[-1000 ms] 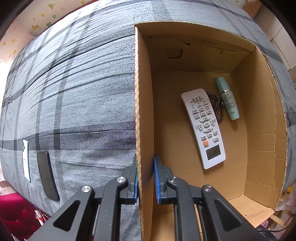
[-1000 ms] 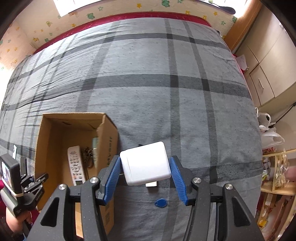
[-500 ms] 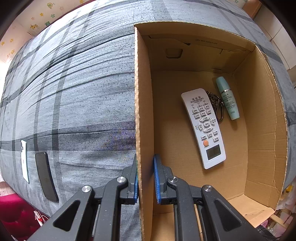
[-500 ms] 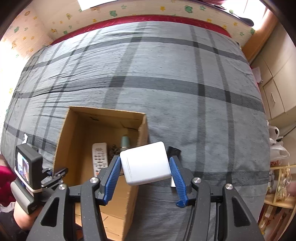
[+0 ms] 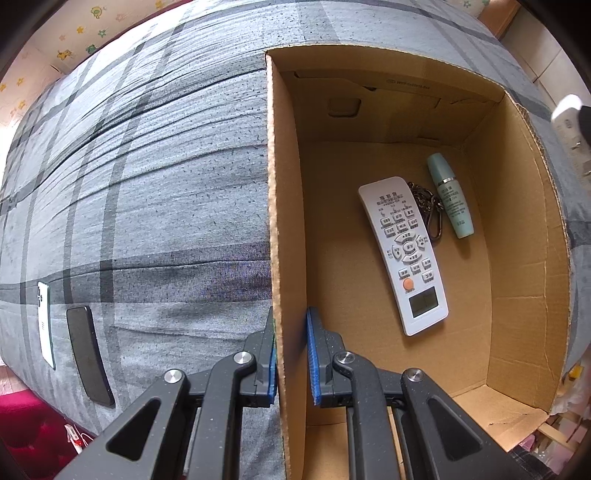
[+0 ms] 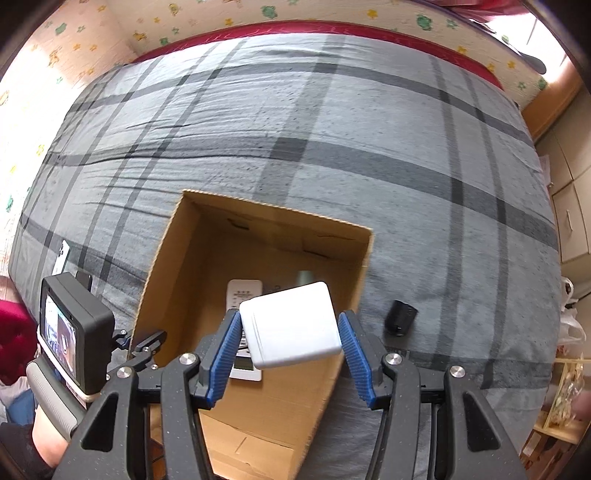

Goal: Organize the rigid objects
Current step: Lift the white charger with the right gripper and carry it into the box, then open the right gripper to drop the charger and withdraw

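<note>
Left gripper [image 5: 290,354] clamped on cardboard box [image 5: 276,206] wall, right gripper [image 6: 290,341] half-open gripping white charger block [image 6: 291,325] above the box's right edge; suggest centring over bare floor beside remote [image 5: 402,254] before release.

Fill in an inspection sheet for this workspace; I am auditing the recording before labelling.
Surface: bed with grey plaid cover.
Job's things: white block held over the box; remote, keyring and tube lie in the box.
Clutter: black object right of the box; two phones near the bed's edge.
Grippers: left gripper shut on the box wall; right gripper shut on the block.
Cables: nothing seen.
Surroundings: patterned wallpaper, cabinets.
</note>
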A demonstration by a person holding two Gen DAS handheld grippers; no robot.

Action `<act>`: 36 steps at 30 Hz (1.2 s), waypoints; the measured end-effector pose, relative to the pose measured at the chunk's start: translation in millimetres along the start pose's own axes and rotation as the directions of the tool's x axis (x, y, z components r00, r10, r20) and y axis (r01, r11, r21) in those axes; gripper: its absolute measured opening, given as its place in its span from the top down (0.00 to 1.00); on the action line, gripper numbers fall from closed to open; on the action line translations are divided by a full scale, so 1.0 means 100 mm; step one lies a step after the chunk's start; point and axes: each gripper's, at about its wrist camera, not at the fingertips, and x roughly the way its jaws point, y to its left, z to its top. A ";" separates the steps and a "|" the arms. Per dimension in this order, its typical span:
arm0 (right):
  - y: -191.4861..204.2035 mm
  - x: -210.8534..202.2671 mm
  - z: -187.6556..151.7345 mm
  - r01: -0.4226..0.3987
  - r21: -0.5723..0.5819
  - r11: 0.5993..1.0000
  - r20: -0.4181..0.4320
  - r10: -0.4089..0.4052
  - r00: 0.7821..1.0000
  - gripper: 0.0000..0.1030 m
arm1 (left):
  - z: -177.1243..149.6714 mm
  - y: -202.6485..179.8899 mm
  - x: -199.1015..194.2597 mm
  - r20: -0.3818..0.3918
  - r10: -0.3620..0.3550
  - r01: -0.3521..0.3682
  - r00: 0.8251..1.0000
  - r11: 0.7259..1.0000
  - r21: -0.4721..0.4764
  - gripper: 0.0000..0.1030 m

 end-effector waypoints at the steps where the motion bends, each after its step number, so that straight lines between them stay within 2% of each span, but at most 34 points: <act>1: 0.04 0.04 0.00 -0.003 -0.011 1.000 -0.005 0.003 1.000 0.44 | 0.00 0.00 0.00 0.001 -0.002 0.002 1.000 1.000 0.000 0.87; 16: 0.41 0.67 -0.04 -0.018 -0.085 0.996 -0.071 0.012 0.997 0.43 | -0.02 0.07 0.02 0.008 -0.029 0.029 1.000 1.000 -0.007 0.87; 28: 0.42 1.18 -0.08 -0.010 -0.081 0.997 -0.129 0.000 0.992 0.43 | -0.02 0.10 0.05 0.009 -0.030 0.030 1.000 1.000 -0.009 0.87; 36: 0.38 1.30 -0.09 -0.002 -0.076 0.997 -0.149 -0.009 0.989 0.43 | -0.02 0.10 0.06 0.008 -0.030 0.031 1.000 0.999 -0.010 0.87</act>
